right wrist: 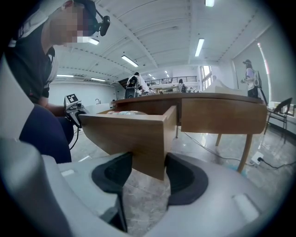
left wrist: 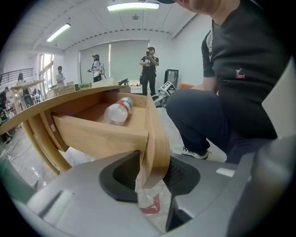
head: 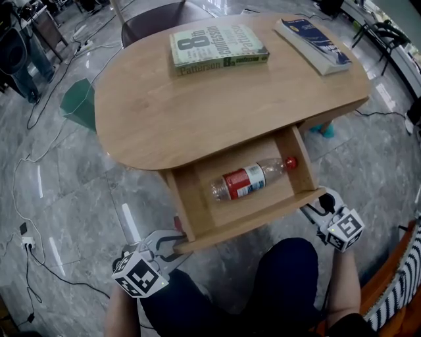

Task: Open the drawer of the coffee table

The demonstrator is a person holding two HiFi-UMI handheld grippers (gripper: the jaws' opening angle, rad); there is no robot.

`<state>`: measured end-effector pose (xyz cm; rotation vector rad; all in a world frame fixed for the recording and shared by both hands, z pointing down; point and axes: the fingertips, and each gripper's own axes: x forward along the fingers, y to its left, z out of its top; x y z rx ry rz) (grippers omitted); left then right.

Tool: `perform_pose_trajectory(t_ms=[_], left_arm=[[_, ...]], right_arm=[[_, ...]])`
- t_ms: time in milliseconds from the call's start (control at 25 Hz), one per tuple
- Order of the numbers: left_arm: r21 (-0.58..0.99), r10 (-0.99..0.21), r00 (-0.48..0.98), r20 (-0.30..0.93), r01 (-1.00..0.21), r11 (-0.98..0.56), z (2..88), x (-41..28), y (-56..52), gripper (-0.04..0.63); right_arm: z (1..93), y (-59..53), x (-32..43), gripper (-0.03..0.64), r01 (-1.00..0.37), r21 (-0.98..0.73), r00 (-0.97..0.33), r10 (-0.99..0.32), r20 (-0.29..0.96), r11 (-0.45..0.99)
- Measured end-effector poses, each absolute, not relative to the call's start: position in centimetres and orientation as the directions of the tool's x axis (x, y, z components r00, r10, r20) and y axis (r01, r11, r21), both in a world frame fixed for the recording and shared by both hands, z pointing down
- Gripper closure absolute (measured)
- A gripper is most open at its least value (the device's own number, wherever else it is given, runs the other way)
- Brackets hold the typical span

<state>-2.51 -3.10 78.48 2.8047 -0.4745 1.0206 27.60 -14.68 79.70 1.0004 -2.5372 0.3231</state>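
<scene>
The coffee table (head: 197,105) has its drawer (head: 256,220) pulled out toward me. Inside it lies a clear bottle (head: 250,181) with a red label and red cap. My left gripper (head: 176,245) is shut on the left end of the drawer's front panel (left wrist: 155,134), which runs between its jaws (left wrist: 155,173). The bottle (left wrist: 118,111) shows behind that panel. My right gripper (head: 319,204) is shut on the panel's right corner (right wrist: 138,139), with a dark pad against each face (right wrist: 148,171).
Two books (head: 217,47) (head: 314,43) lie on the tabletop's far side. A green bin (head: 79,102) stands left of the table, and cables run over the marble floor (head: 39,217). A dark chair (head: 158,20) stands behind. My knees (head: 283,276) are just below the drawer. People stand far off (left wrist: 149,69).
</scene>
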Motion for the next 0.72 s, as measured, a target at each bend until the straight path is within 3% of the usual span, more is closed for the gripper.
perform_pose_trajectory(t_ms=[720], left_arm=[[0.057,-0.224,0.755,0.616,-0.327,-0.943,79.11,-2.58,-2.84,0.454]], right_arm=[[80.82,-14.25,27.75,0.391,-0.708,-0.056,-0.643,-0.609,0.464,0.704]])
